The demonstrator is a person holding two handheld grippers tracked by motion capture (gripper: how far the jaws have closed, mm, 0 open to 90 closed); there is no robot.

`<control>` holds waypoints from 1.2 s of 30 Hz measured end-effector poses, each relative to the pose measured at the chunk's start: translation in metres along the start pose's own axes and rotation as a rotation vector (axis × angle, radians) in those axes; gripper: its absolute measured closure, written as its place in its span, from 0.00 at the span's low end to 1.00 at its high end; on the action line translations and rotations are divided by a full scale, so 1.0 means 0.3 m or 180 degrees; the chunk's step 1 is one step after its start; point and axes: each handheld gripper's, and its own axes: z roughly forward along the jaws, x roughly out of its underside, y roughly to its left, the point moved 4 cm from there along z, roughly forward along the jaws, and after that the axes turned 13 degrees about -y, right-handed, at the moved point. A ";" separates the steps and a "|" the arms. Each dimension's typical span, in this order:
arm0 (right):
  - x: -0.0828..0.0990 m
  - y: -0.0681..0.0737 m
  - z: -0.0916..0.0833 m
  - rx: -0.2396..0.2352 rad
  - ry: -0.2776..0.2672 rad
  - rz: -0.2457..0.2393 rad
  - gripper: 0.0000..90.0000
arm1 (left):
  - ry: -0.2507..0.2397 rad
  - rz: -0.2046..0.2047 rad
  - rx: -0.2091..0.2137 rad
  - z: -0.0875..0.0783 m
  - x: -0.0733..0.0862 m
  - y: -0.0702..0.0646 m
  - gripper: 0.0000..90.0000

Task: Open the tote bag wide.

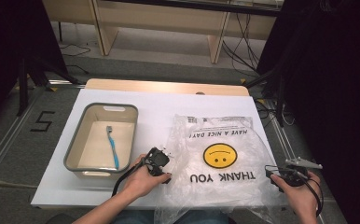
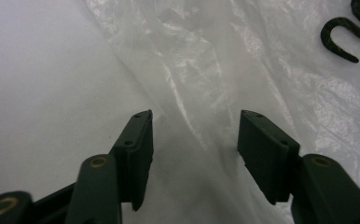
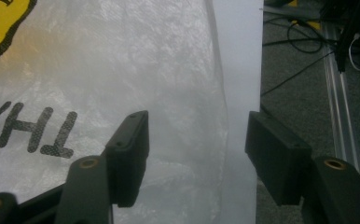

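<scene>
A grey-rimmed tub [image 1: 75, 145] sits on the left part of the white tabletop [image 1: 159, 105], and a blue toothbrush [image 1: 112, 146] lies lengthwise inside it. Past the tabletop's far edge stand pale wooden furniture legs [image 1: 104, 32]. Black cables [image 1: 238, 52] trail over the grey floor [image 1: 136, 65], where a taped number five [image 1: 43, 121] is marked at the left.

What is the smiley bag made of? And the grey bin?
The bag looks like thin clear plastic film: it crinkles, shines, and the white table shows through it. The bin looks like hard, matte plastic with a grey rim and molded handle slots, though that is less sure.
</scene>
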 end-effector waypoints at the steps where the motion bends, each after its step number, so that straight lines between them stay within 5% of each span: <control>1: 0.000 0.000 0.000 0.0000 0.0000 0.0000 0.49 | 0.0001 -0.0036 0.0023 0.000 0.000 0.000 0.53; 7: 0.012 -0.002 0.010 -0.0071 0.0083 0.0081 0.61 | 0.0004 -0.0065 -0.0008 0.002 -0.006 0.011 0.69; 18: 0.027 0.001 0.012 -0.0183 0.0231 0.0180 0.90 | 0.0002 0.0097 -0.0014 0.010 -0.015 -0.020 0.99; 23: 0.026 0.011 0.014 -0.0243 0.0242 0.0204 1.00 | 0.0003 0.0086 -0.0013 0.012 -0.022 -0.018 0.99; 36: 0.009 0.031 -0.003 -0.0322 0.0210 0.0277 1.00 | -0.0148 0.0035 -0.0116 -0.015 -0.108 0.021 1.00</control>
